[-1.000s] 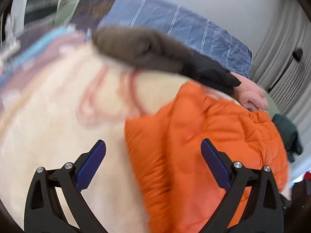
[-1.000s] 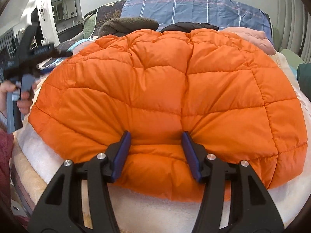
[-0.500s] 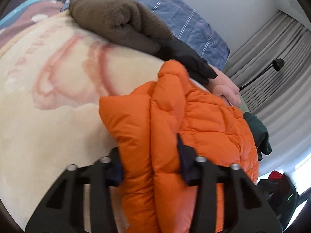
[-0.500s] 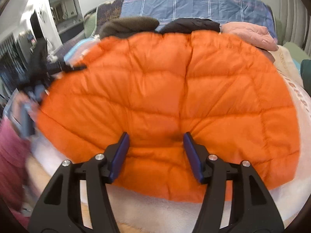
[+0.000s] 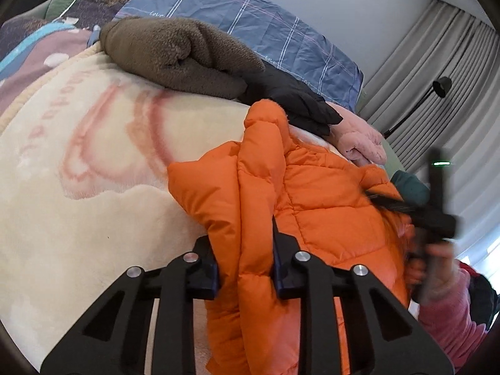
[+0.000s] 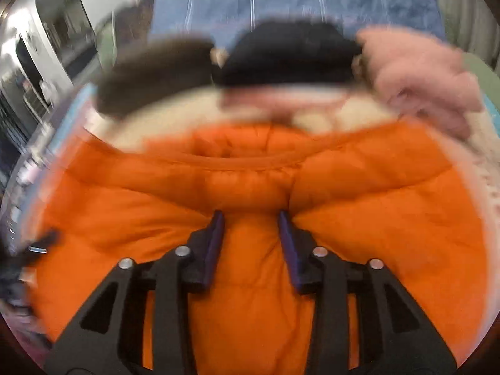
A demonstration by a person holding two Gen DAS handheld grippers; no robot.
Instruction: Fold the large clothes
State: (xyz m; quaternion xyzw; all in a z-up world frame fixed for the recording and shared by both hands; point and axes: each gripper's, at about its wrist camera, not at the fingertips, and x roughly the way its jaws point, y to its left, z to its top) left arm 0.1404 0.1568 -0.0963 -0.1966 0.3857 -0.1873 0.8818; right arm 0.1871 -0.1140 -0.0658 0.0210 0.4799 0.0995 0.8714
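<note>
1. The left tongs (image 5: pixel 245 268), wide apart and empty a second before, were now closing on a bunched fold of the orange jacket (image 5: pixel 312 193); the pads already pressed the padding from both sides.
2. The right tongs (image 6: pixel 251 243) were also closing, pinching a ridge of the jacket at its near edge, tighter than a second earlier.
3. The jacket, spread broad across the bed (image 5: pixel 78 218) a second before, was now doubled: in the blurred right view its far edge had come toward the near edge, baring cream blanket beyond.
4. That suggested a first fold was under way, with both edges held; smoothing was probably still to come.
5. Farther off, the brown fleece (image 5: pixel 175 53), black garment (image 5: pixel 290 97) and pink one (image 5: pixel 362 143) lay in a row by the bed's far edge, as before.
</note>
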